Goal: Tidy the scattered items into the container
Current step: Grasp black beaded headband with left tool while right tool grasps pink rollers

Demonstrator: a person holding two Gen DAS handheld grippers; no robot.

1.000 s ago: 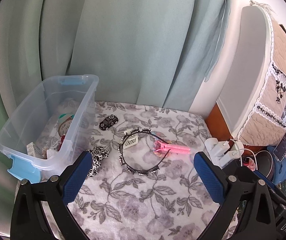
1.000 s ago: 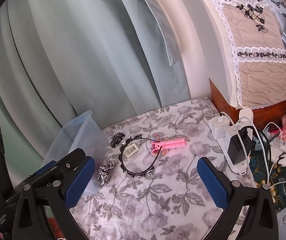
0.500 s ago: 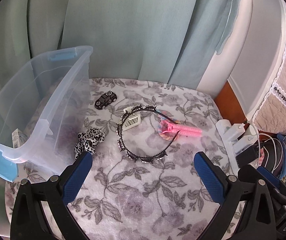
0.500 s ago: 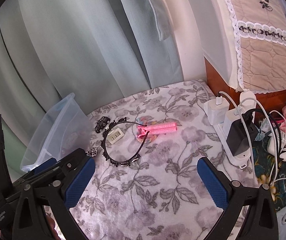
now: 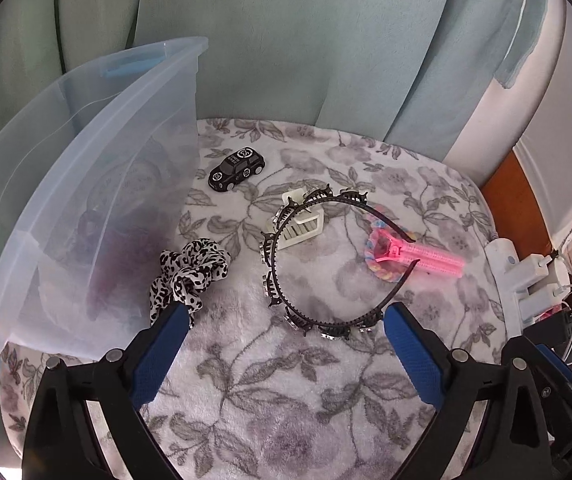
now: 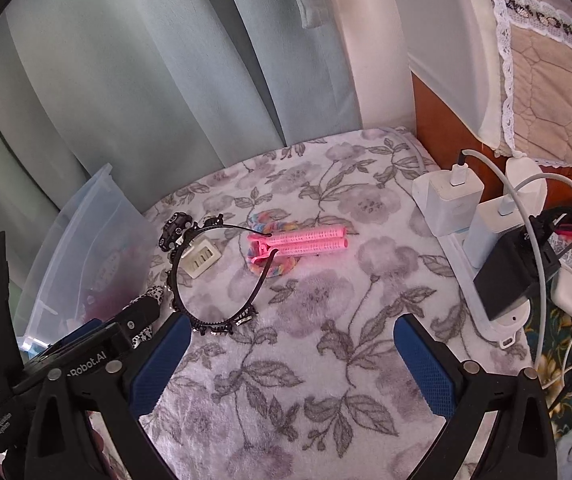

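Blue-padded jaws on your left gripper (image 5: 283, 320) and right gripper (image 6: 292, 330) are both hanging wide apart, empty, over the floral blanket (image 5: 269, 400). Nearest you, the black headband (image 5: 286, 300) is lying flat: light, springy, likely slippery, so pinch the band between its clips. Beyond it, the soft leopard-print scrunchie (image 5: 187, 276) is waiting just beside the clear bin (image 5: 85, 208).

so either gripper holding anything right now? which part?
Nothing held. Left gripper and right gripper both open and empty above the floral cloth; headband lies untouched.
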